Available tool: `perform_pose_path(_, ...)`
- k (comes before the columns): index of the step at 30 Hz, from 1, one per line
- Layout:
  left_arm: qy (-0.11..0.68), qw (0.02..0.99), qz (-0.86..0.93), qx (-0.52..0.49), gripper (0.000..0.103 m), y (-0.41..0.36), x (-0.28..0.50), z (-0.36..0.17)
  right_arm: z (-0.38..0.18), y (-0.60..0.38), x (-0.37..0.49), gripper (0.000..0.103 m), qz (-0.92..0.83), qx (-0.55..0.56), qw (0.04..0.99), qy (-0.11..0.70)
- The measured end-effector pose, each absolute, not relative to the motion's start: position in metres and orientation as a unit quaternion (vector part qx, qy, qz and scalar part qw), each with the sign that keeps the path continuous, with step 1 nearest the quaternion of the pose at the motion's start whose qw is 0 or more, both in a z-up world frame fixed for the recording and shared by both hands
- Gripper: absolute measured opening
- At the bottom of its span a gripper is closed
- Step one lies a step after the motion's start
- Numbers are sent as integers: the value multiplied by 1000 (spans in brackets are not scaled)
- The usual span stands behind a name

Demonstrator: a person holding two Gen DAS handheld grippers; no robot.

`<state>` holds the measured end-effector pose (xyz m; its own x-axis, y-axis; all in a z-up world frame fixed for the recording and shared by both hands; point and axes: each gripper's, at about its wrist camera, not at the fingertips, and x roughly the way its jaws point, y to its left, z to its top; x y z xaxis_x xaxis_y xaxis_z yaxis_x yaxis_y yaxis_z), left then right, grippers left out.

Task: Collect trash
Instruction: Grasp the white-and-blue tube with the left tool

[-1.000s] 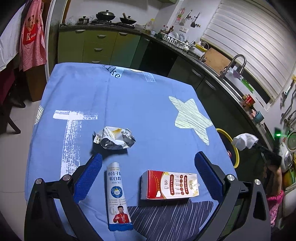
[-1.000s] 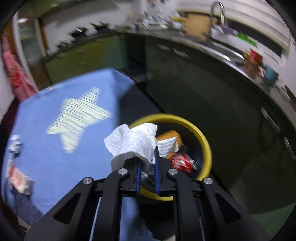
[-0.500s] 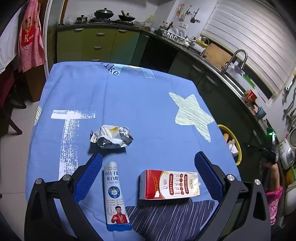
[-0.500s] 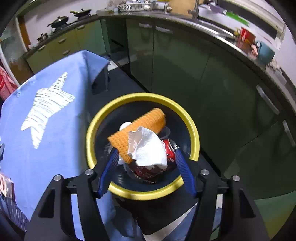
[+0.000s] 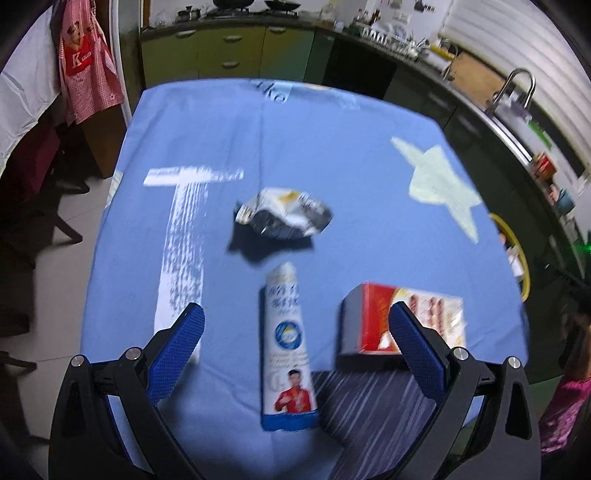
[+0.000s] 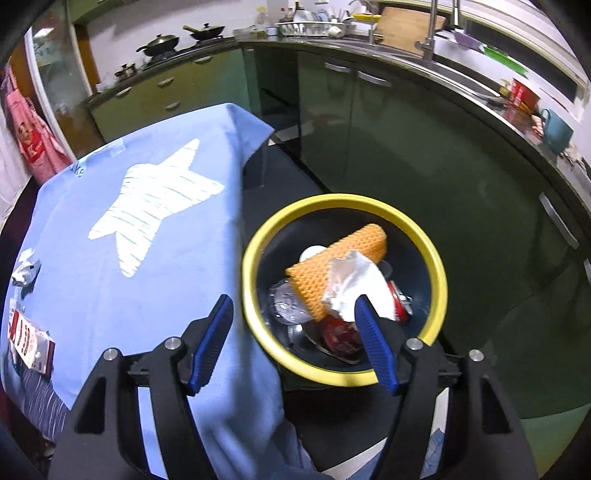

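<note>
On the blue tablecloth [image 5: 332, 155] lie a crumpled silver wrapper [image 5: 284, 216], a white and blue tube [image 5: 288, 343] and a red and white box [image 5: 402, 321]. My left gripper [image 5: 295, 325] hangs open above the tube, its blue pads either side of it and clear of it. The yellow-rimmed bin [image 6: 255, 236] beside the table holds an orange sponge [image 6: 340, 269], a white tissue [image 6: 354, 284] and a red can [image 6: 400, 302]. My right gripper [image 6: 293, 332] is over the bin's near rim, jaws still opening, nothing pressed between them; the tissue lies in the bin.
Dark green cabinets [image 6: 388, 140] and a counter with a sink tap [image 6: 430, 26] run close behind the bin. A red checked apron [image 5: 85, 62] hangs at the table's far left. The table edge [image 6: 240, 184] drops right beside the bin. A person's pink sleeve [image 5: 565, 410] shows at right.
The right gripper went from shut on the white tissue to open, and the tissue dropped into the bin. The left gripper sank and tilted down toward the tube and box.
</note>
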<state>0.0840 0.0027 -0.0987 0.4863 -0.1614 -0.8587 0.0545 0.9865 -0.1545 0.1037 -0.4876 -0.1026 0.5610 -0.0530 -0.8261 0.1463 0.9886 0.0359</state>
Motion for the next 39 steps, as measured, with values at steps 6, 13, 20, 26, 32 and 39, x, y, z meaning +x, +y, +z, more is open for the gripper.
perform_pose_path(6,532,844,-59,-33,75,7,80,-116,-102,-481,101,65,-47,47,884,463)
perform_pose_path(13,550,831,-79,-1,58,-7,81,-129,-103,-482,100,65,-44,48,883,464)
perform_pose_path(20,564,823,-71,0,49,-5,88,-140,-106,-480,101,66,-39,47,882,468)
perform_pose_path(26,563,824,-66,3,39,-5,92,-141,-109,-479,102,66,-35,48,881,470)
perform_pose_path(32,559,825,-77,-2,24,-7,89,-139,-110,-478,102,66,-34,48,880,470)
perform_pose_path(39,523,849,-80,17,22,-7,79,-100,-104,-478,100,66,-36,48,884,465)
